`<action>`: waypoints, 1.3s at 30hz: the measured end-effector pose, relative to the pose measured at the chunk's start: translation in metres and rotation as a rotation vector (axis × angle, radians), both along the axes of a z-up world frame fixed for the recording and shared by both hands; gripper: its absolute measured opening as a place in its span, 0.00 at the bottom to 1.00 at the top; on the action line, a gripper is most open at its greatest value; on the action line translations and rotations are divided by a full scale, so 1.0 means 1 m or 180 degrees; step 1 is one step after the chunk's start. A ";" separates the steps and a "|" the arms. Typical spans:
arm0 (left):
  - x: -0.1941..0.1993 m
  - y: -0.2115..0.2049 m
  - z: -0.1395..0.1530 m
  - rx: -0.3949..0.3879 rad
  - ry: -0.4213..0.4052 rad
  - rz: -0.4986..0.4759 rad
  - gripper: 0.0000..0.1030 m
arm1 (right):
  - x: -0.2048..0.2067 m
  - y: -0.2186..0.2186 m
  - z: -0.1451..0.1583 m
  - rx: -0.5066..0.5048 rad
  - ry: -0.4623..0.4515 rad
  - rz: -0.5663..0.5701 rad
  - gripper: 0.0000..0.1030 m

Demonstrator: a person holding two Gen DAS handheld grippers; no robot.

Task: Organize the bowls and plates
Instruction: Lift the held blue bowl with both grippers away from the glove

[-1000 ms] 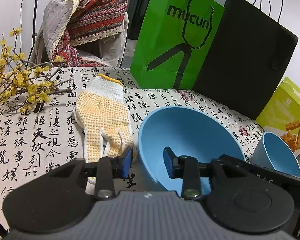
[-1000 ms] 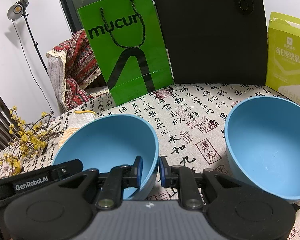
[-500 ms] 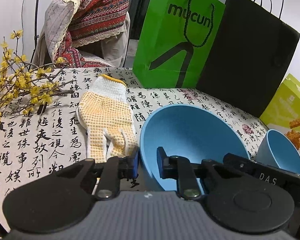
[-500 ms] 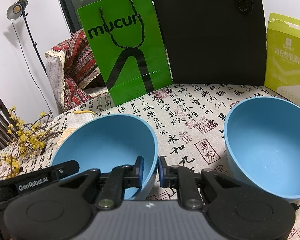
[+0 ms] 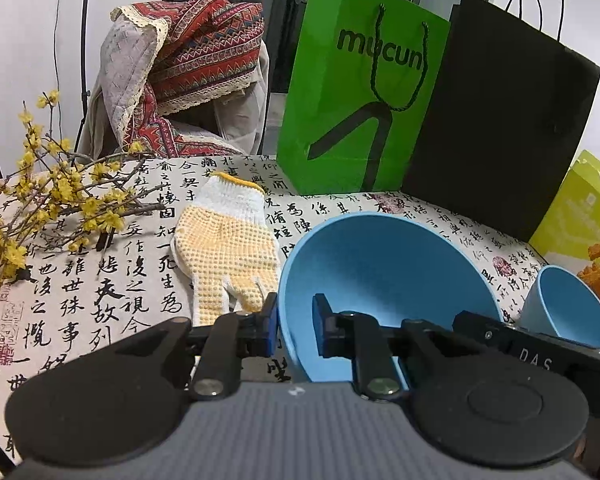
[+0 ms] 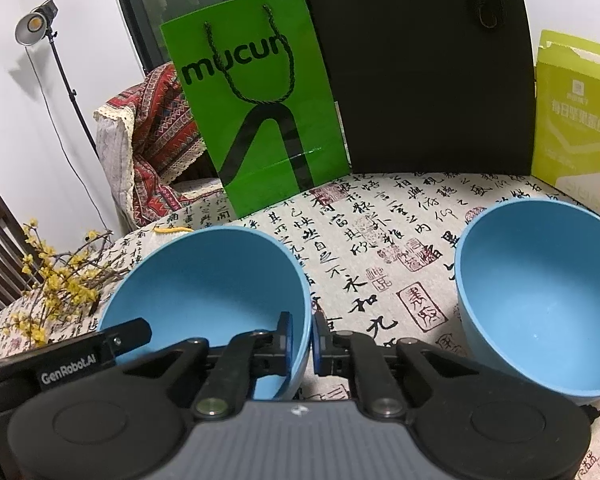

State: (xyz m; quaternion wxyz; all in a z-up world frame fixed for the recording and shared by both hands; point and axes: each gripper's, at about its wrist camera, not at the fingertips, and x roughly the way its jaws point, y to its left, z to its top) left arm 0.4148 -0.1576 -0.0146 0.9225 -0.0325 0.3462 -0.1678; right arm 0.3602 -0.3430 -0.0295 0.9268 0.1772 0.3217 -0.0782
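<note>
A large blue bowl point(image 5: 380, 276) sits on the calligraphy-print tablecloth, and both grippers hold it. My left gripper point(image 5: 296, 328) is shut on its left rim, one pad outside the wall and one inside. In the right wrist view the same bowl point(image 6: 208, 280) has my right gripper point(image 6: 301, 340) shut on its right rim, with the pads pinching the wall. A second blue bowl point(image 6: 540, 300) stands apart to the right, also seen in the left wrist view point(image 5: 568, 308).
A yellow-dotted work glove point(image 5: 228, 248) lies left of the held bowl, next to a spray of yellow flowers point(image 5: 52, 208). A green paper bag point(image 5: 360, 92), a black bag point(image 5: 500, 120) and a yellow-green snack pouch point(image 6: 576, 116) stand along the back. A draped chair point(image 5: 188, 68) is behind the table.
The left gripper's jaws have closed from wide apart onto the bowl's left rim. The right gripper's jaws have narrowed a little onto the right rim. Neither bowl has shifted on the table.
</note>
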 end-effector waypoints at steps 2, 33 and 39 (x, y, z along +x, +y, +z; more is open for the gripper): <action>-0.002 0.000 0.003 0.0035 -0.0031 0.0018 0.17 | -0.001 0.002 0.001 0.0027 0.0022 0.0000 0.09; -0.074 0.008 0.057 0.0106 -0.0201 -0.0030 0.17 | -0.075 0.011 0.054 0.0052 -0.0156 -0.0038 0.09; -0.092 0.011 0.063 0.0120 -0.0235 -0.0037 0.17 | -0.089 0.014 0.057 0.0058 -0.0172 -0.0038 0.09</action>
